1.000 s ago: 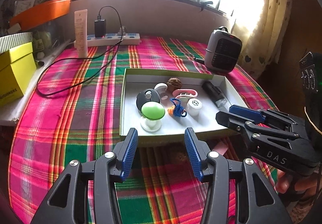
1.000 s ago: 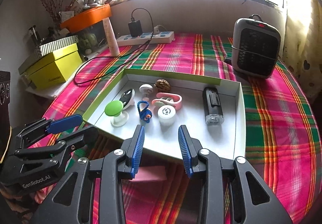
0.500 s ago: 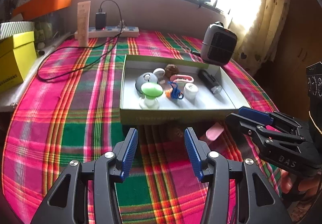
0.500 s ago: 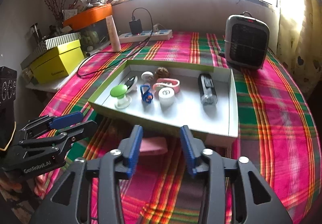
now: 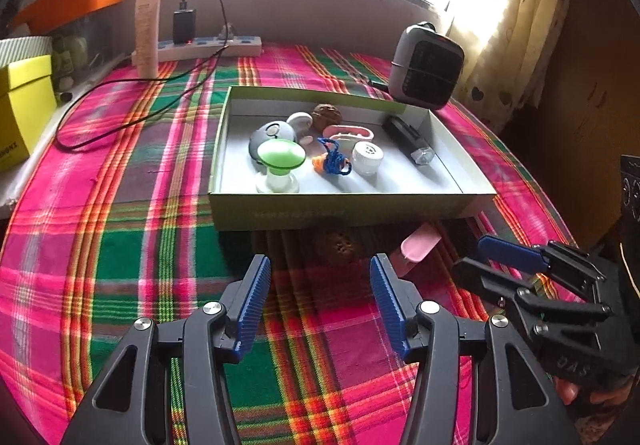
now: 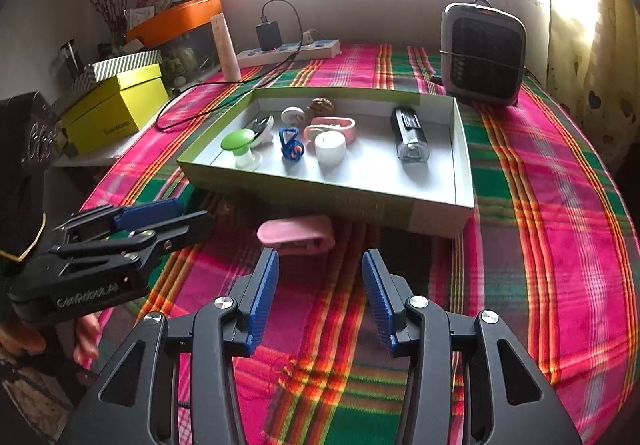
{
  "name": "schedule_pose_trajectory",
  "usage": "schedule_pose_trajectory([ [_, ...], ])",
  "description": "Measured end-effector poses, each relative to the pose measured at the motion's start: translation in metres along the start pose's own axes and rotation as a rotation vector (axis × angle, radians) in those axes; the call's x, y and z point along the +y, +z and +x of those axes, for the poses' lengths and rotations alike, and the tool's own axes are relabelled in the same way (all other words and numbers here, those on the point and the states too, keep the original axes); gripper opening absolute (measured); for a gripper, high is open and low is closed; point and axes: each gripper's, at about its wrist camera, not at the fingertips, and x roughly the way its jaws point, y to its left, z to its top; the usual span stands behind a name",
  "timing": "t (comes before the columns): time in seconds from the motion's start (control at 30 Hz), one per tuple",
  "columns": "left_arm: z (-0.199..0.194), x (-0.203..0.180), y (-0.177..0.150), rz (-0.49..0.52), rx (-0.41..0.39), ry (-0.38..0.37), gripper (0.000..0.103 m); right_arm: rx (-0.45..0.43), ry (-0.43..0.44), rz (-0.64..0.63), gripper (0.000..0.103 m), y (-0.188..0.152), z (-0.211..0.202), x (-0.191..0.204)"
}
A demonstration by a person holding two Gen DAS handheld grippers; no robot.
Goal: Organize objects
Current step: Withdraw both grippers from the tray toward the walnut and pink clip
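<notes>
Pink clip [image 6: 296, 235] lies just before the box [image 6: 360, 201], both grippers' fingers [image 6: 264, 297] spread and empty. A hasty grab could shove it against the box's wall.

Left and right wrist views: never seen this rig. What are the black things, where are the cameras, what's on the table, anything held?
No robot: a person holds a two-finger clamp in each hand. Each picture comes from a camera on one clamp, looking along its blue pads. The left gripper and the right gripper both have open jaws, which have just been opening, with nothing between them. On the plaid tablecloth a shallow box holds small items. A pink object and a brown walnut-like object lie outside it.
</notes>
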Motion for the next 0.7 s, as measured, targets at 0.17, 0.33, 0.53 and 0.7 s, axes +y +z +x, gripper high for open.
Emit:
schedule_pose_trajectory([
  [0.17, 0.008, -0.003, 0.004, 0.000, 0.009, 0.000, 0.051, 0.000, 0.000, 0.010, 0.045, -0.001, 0.000, -0.002],
  [0.33, 0.018, -0.001, 0.008, -0.010, 0.027, 0.021, 0.051, 0.002, 0.000, 0.016, 0.045, -0.001, 0.000, -0.004],
  [0.53, 0.025, -0.001, 0.008, -0.016, 0.042, 0.022, 0.051, 0.007, -0.001, 0.017, 0.045, 0.000, 0.003, -0.006],
  [0.7, 0.026, -0.001, 0.010, -0.014, 0.042, 0.024, 0.051, 0.013, 0.000, 0.012, 0.045, 0.001, 0.005, -0.004],
])
